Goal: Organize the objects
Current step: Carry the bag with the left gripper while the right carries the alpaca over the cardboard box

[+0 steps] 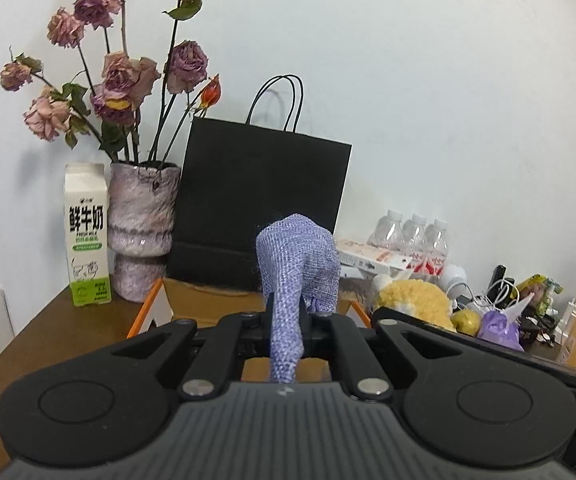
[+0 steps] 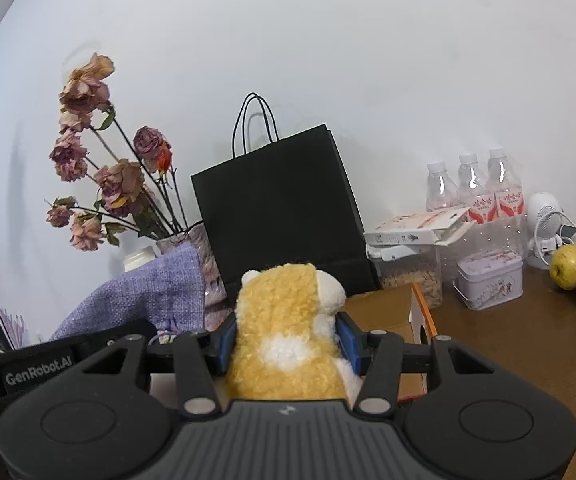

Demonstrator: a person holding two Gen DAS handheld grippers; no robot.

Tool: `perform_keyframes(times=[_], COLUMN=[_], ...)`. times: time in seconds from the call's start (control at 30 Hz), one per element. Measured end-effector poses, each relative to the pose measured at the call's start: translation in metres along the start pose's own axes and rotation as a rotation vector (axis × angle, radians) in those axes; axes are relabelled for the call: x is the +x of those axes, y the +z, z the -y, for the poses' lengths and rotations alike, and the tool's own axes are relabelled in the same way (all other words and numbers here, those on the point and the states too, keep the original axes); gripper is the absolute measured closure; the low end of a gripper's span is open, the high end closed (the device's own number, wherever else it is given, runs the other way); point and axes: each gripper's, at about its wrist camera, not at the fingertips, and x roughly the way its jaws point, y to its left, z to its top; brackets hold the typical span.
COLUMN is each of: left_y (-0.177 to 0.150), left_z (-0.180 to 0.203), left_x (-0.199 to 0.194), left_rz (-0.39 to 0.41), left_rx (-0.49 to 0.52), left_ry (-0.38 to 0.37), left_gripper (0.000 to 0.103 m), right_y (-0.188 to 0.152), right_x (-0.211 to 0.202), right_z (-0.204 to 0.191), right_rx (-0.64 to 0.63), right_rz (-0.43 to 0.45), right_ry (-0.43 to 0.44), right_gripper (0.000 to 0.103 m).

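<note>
Over the wooden table (image 2: 528, 344), with the black paper bag (image 2: 279, 208) against the wall behind it, an open cardboard box (image 1: 211, 300) with orange-edged flaps lies straight ahead of and below both my tools. My right gripper (image 2: 288, 344) is clamped on a yellow plush toy (image 2: 288, 320), blue pads pressing its flanks, the toy upright with its head pointing toward the box. My left gripper (image 1: 285, 320) is pinched tight on a purple knitted cloth (image 1: 296, 256), which stands up from the jaws and droops forward. By my reckoning the box sits about equally near both hands, so either load could go in first.
</note>
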Motion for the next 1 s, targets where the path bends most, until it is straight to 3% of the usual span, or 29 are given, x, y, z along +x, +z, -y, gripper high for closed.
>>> perform_keyframes(times=[0.5, 1.0], left_y=[0.009, -0.009], left_z=[-0.01, -0.029], left_x=[0.08, 0.123], left_rz=[-0.038, -0.05], left_rx=[-0.052, -0.084], left_ry=[0.031, 0.13], left_gripper=[0.097, 0.097], right_y=[0.026, 0.003], right_x=[0.065, 0.116], right_z=[0.024, 0.06], right_rx=[0.01, 0.091], right_rz=[-0.018, -0.09], right_ry=[-0.039, -0.1], right_gripper=[0.054, 0.054])
